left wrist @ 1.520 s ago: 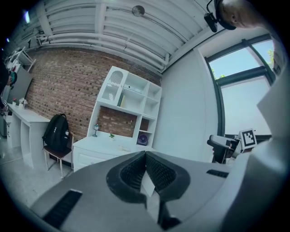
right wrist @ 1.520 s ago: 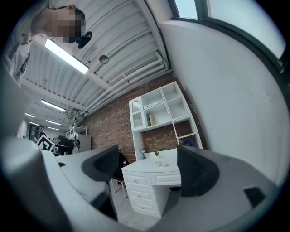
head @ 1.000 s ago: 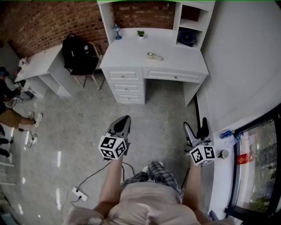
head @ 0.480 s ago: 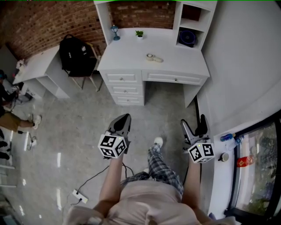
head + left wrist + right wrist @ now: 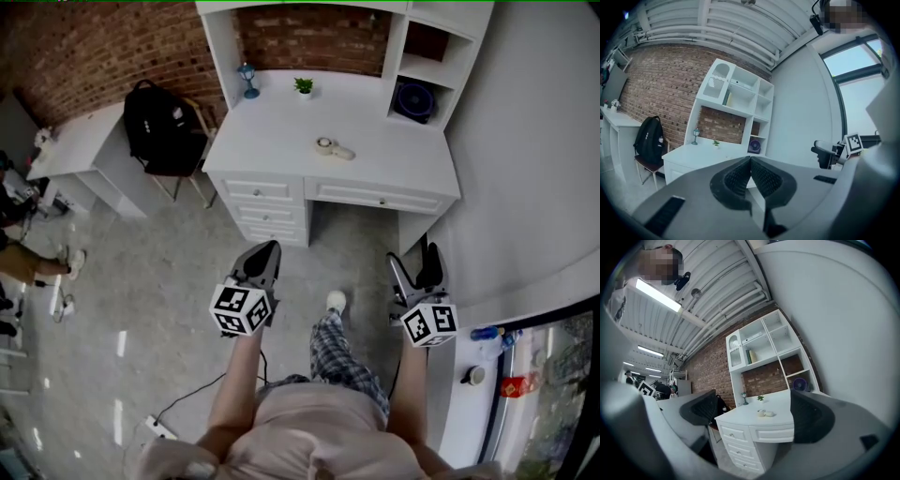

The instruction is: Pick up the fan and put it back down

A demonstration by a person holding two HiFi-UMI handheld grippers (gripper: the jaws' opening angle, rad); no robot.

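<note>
In the lower right cubby of the white hutch (image 5: pixel 441 37), the small round dark-blue fan (image 5: pixel 413 100) stands at the back of the white drawered surface (image 5: pixel 375 164), well apart from both grippers. The left gripper (image 5: pixel 265 251) is pressed together on nothing and the right gripper (image 5: pixel 412 262) is spread and empty. Both are carried over the grey floor (image 5: pixel 141 281), evidently because the person stands out of reach; a red brick wall (image 5: pixel 94 47) lies behind.
</note>
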